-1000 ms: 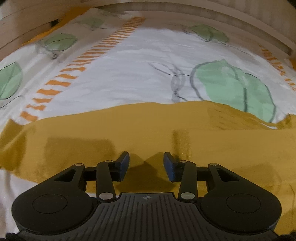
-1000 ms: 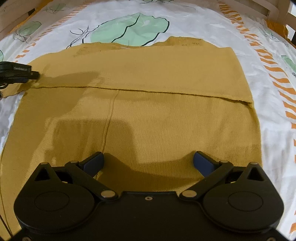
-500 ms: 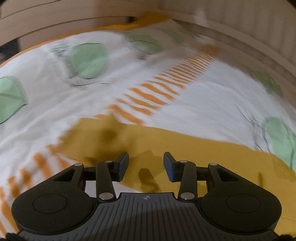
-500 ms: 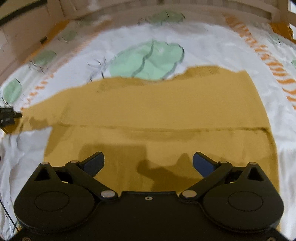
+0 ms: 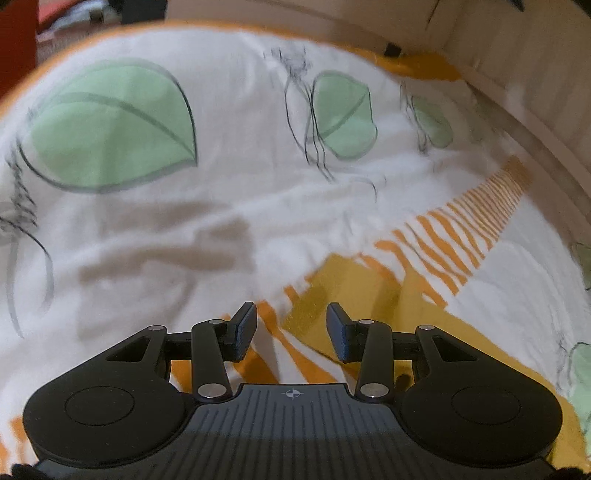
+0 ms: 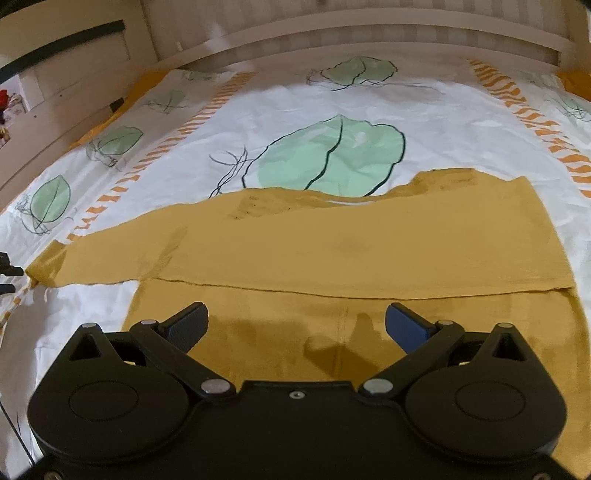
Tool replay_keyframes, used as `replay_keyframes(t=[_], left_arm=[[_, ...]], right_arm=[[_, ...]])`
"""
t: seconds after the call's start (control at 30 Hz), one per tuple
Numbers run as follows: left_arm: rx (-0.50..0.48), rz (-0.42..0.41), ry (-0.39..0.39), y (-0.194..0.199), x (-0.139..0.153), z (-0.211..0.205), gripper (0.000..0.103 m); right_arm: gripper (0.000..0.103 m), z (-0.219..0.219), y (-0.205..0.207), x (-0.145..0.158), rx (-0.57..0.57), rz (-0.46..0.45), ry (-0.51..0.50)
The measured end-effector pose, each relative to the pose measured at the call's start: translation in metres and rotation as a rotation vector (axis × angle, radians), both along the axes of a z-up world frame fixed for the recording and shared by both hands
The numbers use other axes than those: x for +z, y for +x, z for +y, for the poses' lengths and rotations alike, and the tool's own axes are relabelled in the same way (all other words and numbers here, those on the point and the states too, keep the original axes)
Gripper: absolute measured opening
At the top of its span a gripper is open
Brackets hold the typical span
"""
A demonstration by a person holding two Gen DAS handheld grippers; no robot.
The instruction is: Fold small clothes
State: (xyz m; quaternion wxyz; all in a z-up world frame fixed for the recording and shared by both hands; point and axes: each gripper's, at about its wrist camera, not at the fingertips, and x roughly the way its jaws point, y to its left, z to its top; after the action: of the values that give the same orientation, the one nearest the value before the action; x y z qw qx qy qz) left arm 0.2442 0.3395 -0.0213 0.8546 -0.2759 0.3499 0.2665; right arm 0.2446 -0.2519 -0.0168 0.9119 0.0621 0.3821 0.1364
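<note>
A mustard knitted sweater (image 6: 369,251) lies flat on the bedspread, with a straight folded edge running across it. One sleeve stretches out to the left and ends in a cuff (image 6: 46,264). My right gripper (image 6: 295,325) hovers open and wide over the near part of the sweater, with nothing between its fingers. In the left wrist view the sleeve end (image 5: 343,291) lies just ahead and slightly right of my left gripper (image 5: 291,326). Its fingers stand apart with no cloth between them. The tip of the left gripper (image 6: 9,273) shows at the right wrist view's left edge, beside the cuff.
The bedspread (image 6: 332,103) is white with green leaves and orange striped bands (image 5: 461,236). A pale wooden headboard (image 6: 369,33) closes the far end. A wooden side rail (image 5: 535,122) runs along the bed's edge.
My left gripper has swept along the sweater from its body out to the sleeve end, rolling as it went. The right gripper has tipped up a little, so more of the bed shows.
</note>
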Motion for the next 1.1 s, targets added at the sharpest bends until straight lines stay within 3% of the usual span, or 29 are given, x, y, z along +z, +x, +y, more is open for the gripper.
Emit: replay_keyframes(t=[0.1, 0.2, 0.4, 0.53, 0.57, 0.6, 0.63, 0.87, 1.1], left_arm=[[-0.028, -0.009, -0.075, 0.006, -0.010, -0.001, 0.041], [-0.055, -0.008, -0.047, 0.014, -0.013, -0.006, 0.043], [-0.049, -0.052, -0.097, 0.018, -0.020, -0.005, 0.055], [-0.040, -0.072, -0.101, 0.021, -0.021, -0.006, 0.054], [-0.050, -0.083, -0.095, 0.021, -0.022, -0.006, 0.043], [-0.067, -0.099, -0.095, 0.021, -0.022, -0.007, 0.016], [-0.072, -0.108, -0.104, 0.022, -0.022, -0.007, 0.008], [-0.067, -0.200, -0.043, 0.021, 0.013, -0.025, 0.008], [-0.200, -0.333, 0.053, 0.026, 0.072, -0.092, 0.008]], right_arm=[[0.102, 0.005, 0.001, -0.004, 0.017, 0.004, -0.009], [0.102, 0.008, 0.001, -0.007, 0.024, 0.011, -0.019], [0.102, 0.006, 0.002, -0.007, 0.014, 0.027, -0.003], [0.102, 0.003, 0.002, -0.006, 0.012, 0.032, 0.006], [0.102, 0.002, 0.002, -0.006, 0.010, 0.031, 0.007], [0.102, 0.001, 0.002, -0.006, 0.008, 0.031, 0.007], [0.102, 0.001, 0.002, -0.006, 0.005, 0.032, 0.007], [0.102, -0.006, 0.003, -0.003, -0.019, 0.034, 0.015], [0.102, -0.016, 0.004, 0.003, -0.048, 0.025, 0.027]])
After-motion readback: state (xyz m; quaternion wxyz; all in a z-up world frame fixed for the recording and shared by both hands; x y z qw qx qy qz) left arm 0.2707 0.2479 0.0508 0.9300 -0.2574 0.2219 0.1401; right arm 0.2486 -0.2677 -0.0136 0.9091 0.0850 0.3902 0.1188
